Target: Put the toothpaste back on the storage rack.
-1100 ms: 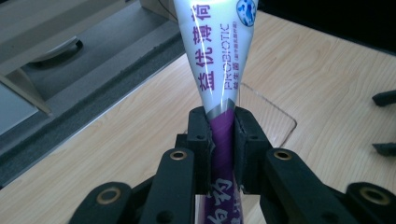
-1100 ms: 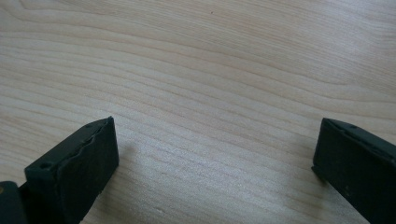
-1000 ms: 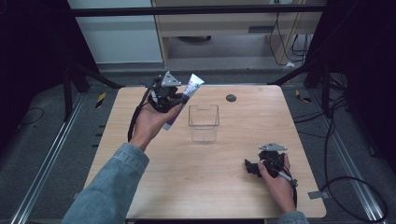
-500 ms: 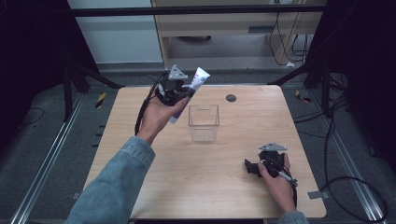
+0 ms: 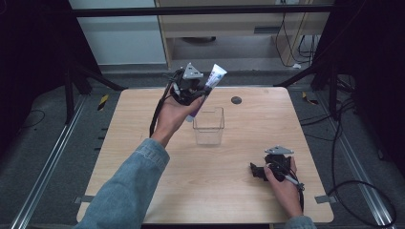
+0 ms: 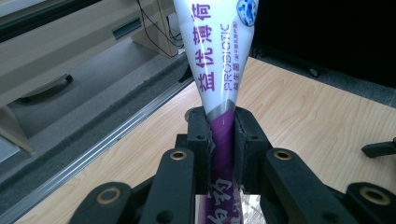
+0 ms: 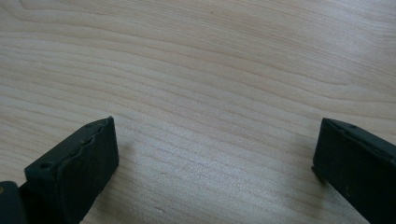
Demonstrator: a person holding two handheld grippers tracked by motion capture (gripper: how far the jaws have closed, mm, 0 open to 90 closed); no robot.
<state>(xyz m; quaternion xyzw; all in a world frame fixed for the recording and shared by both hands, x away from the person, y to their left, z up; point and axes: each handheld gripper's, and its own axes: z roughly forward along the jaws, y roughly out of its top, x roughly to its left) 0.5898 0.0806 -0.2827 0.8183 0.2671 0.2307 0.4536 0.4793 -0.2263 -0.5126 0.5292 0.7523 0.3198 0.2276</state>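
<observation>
One toothpaste tube (image 6: 219, 79) clamped upright in left hand-held gripper (image 6: 223, 140), above table (image 5: 143, 124).

The left gripper (image 6: 223, 140) clamps a white-and-purple toothpaste tube (image 6: 218, 79) upright between its black jaws above a wooden table (image 6: 299, 116).

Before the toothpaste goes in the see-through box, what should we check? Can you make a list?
1. Left tongs squeeze the toothpaste tube tight: ok.
2. Tube is lifted off the table: ok.
3. Clear box stands upright, open on top: ok.
4. Box has room inside: ok, looks empty.
5. Tube is right above the box: not ok, it is toward the far left of it.
6. Right tongs are out of the way: ok, open, resting on the table.
</observation>
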